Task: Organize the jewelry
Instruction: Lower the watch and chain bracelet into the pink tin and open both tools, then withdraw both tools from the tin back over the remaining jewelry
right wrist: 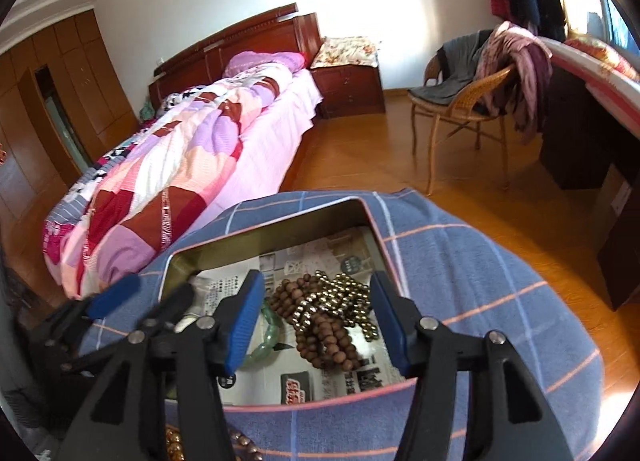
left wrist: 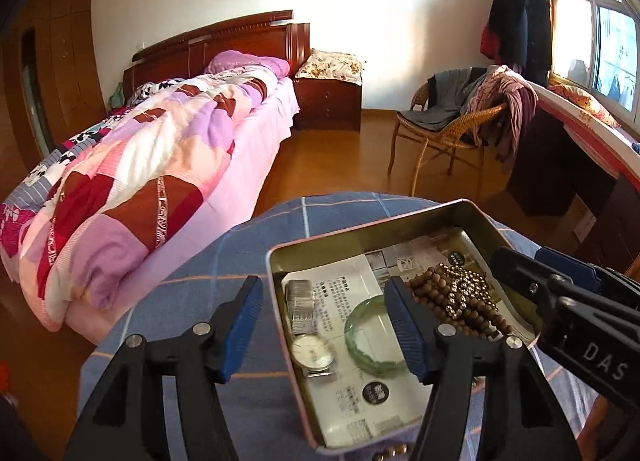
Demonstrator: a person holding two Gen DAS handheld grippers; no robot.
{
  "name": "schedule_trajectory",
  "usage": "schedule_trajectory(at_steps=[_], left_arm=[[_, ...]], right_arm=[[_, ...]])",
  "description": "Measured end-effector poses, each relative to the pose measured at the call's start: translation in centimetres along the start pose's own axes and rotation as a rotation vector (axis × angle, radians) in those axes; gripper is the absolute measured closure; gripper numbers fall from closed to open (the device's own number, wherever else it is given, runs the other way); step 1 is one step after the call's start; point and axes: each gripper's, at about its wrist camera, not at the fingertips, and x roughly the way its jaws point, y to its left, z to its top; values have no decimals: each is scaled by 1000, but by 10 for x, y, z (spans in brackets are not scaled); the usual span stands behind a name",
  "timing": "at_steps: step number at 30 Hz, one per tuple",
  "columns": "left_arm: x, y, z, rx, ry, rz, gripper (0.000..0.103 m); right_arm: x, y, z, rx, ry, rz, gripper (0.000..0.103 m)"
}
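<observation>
A shallow metal tin (left wrist: 280,261) (right wrist: 176,261) lined with printed paper stands on a blue checked cloth. In it lie a silver wristwatch (left wrist: 310,341), a green jade bangle (left wrist: 368,341) (right wrist: 266,337), brown wooden prayer beads (left wrist: 452,301) (right wrist: 316,325) and a gold bead string (left wrist: 464,281) (right wrist: 344,293). My left gripper (left wrist: 324,325) is open over the tin's left half, straddling the watch and the bangle. My right gripper (right wrist: 316,321) is open above the bead heap. It enters the left wrist view from the right (left wrist: 560,297).
Loose gold beads (right wrist: 176,445) (left wrist: 394,450) lie on the cloth (right wrist: 480,301) before the tin. A bed with a patchwork quilt (left wrist: 140,165) stands left. A wicker chair (left wrist: 448,133) heaped with clothes and a dark desk (left wrist: 580,165) stand right on the wooden floor.
</observation>
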Motion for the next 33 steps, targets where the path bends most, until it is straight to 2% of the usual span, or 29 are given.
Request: schedule_trajectory(at_steps=[9,17,33], left_arm=[[-34,13,-19,-42,7,3,40],[-68,22,-37,-86,-6,-12,40],[-114,35,-72,-107,-38,1,40]], right_arm=[[-29,14,-14,-28,-14,-75,44],[-59,28,-29,-65,-64,-136,44],[-99,45,-61,-103,-102,-131,44]])
